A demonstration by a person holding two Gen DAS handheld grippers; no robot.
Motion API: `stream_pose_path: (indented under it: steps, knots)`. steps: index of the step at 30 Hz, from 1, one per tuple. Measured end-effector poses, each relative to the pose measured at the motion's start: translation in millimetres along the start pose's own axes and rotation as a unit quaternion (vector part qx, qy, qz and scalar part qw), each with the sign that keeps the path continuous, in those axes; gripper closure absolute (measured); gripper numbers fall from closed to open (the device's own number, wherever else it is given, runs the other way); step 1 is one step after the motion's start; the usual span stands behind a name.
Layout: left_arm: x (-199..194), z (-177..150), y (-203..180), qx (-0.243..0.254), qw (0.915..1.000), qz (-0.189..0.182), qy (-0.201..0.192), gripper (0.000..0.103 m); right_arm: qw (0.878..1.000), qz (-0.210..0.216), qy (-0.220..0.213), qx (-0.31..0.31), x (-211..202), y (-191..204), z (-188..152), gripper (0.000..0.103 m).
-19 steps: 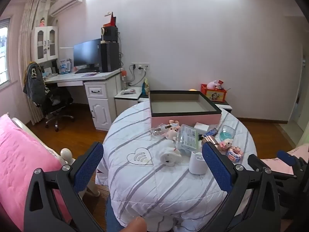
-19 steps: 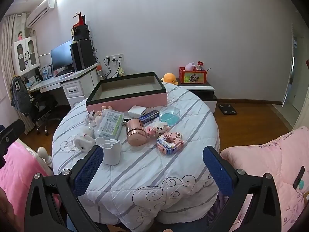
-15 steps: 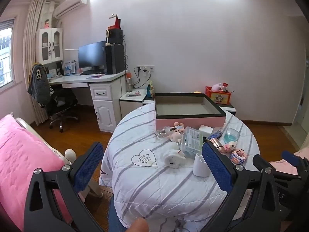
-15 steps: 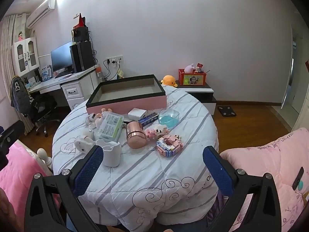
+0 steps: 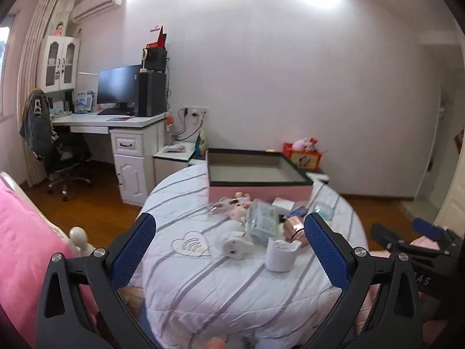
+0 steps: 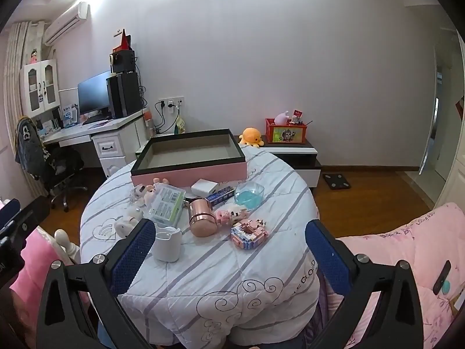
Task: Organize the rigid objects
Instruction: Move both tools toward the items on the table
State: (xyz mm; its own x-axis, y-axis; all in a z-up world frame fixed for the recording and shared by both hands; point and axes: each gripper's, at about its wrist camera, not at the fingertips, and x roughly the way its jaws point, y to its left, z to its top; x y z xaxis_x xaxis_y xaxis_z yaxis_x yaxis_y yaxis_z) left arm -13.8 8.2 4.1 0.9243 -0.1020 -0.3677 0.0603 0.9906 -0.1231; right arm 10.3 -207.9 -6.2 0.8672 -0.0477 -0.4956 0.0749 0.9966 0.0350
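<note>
Table: round table under a white quilted cover with grey stripes point(image 6: 221, 264), carrying everything below.
Box: shallow rectangular pink box with a black rim and bare grey floor point(image 6: 189, 171), at the table's far edge.
Case: clear flat plastic case with a green label point(image 6: 168, 203), just before the box.
Cup: white ceramic cup point(image 6: 167, 245), nearest the left finger in the right wrist view.
Tumbler: rose-gold metal tumbler point(image 6: 202, 218), lying on its side mid-table.
Block toy: pink brick-built ring point(image 6: 249, 232), right of the tumbler.
Left gripper point(image 5: 229, 247): blue-padded fingers spread wide, empty, short of the objects.
Right gripper point(image 6: 229, 250): spread wide, empty, objects beyond its tips.
</note>
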Motion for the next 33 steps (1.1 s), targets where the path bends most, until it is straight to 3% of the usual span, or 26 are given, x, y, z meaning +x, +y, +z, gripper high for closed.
stream_pose_path:
  steps: [3, 7, 22, 33]
  knots:
    - [-0.9, 2.3, 1.1, -0.003, 1.0000, 0.003, 0.001, 0.000, 1.000, 0.000, -0.001, -0.001, -0.9, -0.1, 0.8, 0.000]
    - [-2.3, 3.0, -8.0, 0.036, 0.9984, 0.043, -0.006, 0.000, 1.000, 0.002, -0.001, -0.004, -0.3, 1.4, -0.3, 0.000]
    - [12.6, -0.4, 6.7, 0.016, 0.9980, 0.060, 0.015, 0.000, 1.000, 0.004, 0.005, -0.019, 1.0, 7.0, 2.2, 0.000]
    - [19.4, 21.9, 1.6, 0.018, 0.9967, 0.078, 0.010, 0.000, 1.000, 0.013, -0.001, -0.024, 0.6, 10.5, 22.9, 0.000]
